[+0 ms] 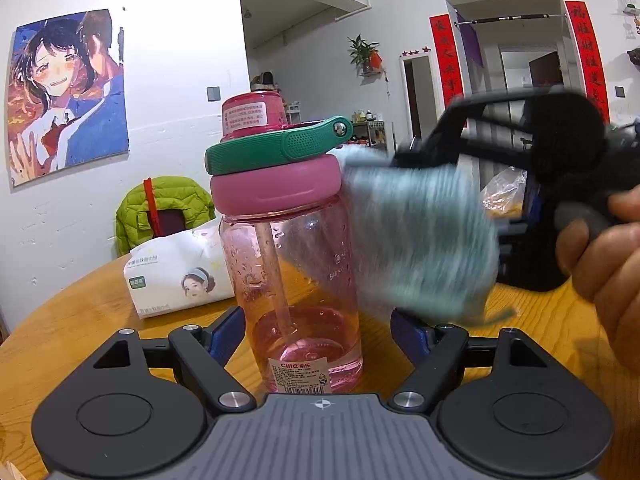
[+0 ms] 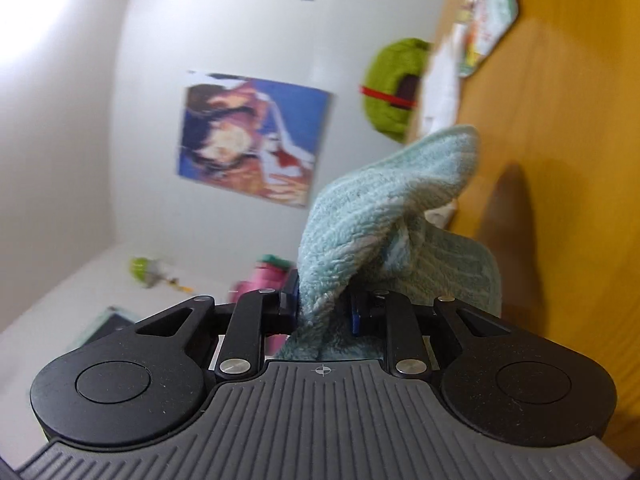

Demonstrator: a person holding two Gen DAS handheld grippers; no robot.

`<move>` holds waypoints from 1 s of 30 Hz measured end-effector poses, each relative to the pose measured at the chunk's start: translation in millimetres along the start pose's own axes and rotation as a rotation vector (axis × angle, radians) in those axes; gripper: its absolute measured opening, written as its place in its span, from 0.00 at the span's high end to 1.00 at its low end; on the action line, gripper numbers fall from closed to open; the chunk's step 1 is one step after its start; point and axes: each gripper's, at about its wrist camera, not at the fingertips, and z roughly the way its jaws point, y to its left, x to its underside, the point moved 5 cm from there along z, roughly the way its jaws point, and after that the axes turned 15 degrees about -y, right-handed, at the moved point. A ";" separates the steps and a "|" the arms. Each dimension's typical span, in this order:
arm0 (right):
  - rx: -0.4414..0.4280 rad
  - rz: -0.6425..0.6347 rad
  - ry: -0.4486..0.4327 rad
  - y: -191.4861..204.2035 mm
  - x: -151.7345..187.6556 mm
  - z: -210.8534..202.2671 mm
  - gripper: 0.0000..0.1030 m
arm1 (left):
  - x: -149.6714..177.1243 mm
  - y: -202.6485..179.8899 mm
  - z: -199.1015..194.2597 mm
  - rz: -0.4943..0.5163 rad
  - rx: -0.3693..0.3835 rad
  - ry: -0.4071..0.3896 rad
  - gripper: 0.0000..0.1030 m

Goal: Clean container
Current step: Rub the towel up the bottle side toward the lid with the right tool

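A clear pink water bottle (image 1: 298,264) with a pink lid, green carry strap and inner straw stands upright on the wooden table (image 1: 80,332). A little water sits in its bottom. My left gripper (image 1: 318,332) is open, its blue pads on either side of the bottle's base and apart from it. My right gripper (image 2: 324,308) is shut on a light blue cloth (image 2: 384,216). In the left wrist view the cloth (image 1: 420,236) is motion-blurred against the bottle's right side, held by the right gripper (image 1: 424,160) coming in from the right. A sliver of the bottle's lid (image 2: 264,276) shows in the right wrist view.
A white tissue pack (image 1: 176,276) lies behind the bottle on the left. A green jacket (image 1: 160,208) hangs on a chair at the table's far edge. A black object (image 1: 528,248) and a plastic bag (image 1: 504,192) sit behind right. A poster (image 1: 68,96) hangs on the wall.
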 end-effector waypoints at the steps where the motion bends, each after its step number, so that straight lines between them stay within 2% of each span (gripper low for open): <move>1: 0.054 0.006 0.016 -8.1 1.4 2.7 0.76 | 0.2 -0.1 -0.1 0.000 0.000 0.000 0.26; 5: 0.272 0.012 0.085 -38.9 6.3 11.8 0.75 | 0.4 -1.1 -0.3 0.002 -0.002 0.006 0.26; 6: 0.286 0.003 0.090 -42.3 6.4 10.5 0.75 | 0.6 -1.4 -1.0 -0.008 -0.005 0.014 0.25; 8: 0.265 -0.039 0.075 -34.7 5.9 10.6 0.72 | 0.9 -2.7 -2.4 -0.024 -0.011 0.027 0.22; 10: 0.223 -0.112 0.014 -22.2 1.9 11.4 0.70 | -0.2 -8.7 -4.6 0.004 -0.024 0.024 0.22; 13: 0.192 -0.131 -0.071 -20.8 -6.8 19.0 0.69 | 0.5 -13.8 -4.0 0.021 -0.012 0.027 0.22; 14: 0.193 -0.116 -0.065 -24.4 -7.6 23.9 0.69 | 0.6 -12.3 -3.8 0.014 -0.010 0.026 0.22; 17: 0.171 -0.001 0.040 -36.2 -0.5 36.9 0.70 | 1.0 -6.7 -3.3 -0.009 -0.009 0.019 0.20; 20: 0.181 -0.056 0.063 -23.8 2.1 28.8 0.71 | 1.1 0.4 -1.4 -0.031 -0.007 0.013 0.19; 27: 0.212 -0.095 0.140 -14.2 9.0 13.4 0.71 | 1.4 1.6 1.5 -0.027 0.018 0.019 0.11; 30: 0.242 -0.141 0.121 -14.3 6.7 10.7 0.71 | -0.1 -0.1 -1.3 -0.019 0.017 0.012 0.12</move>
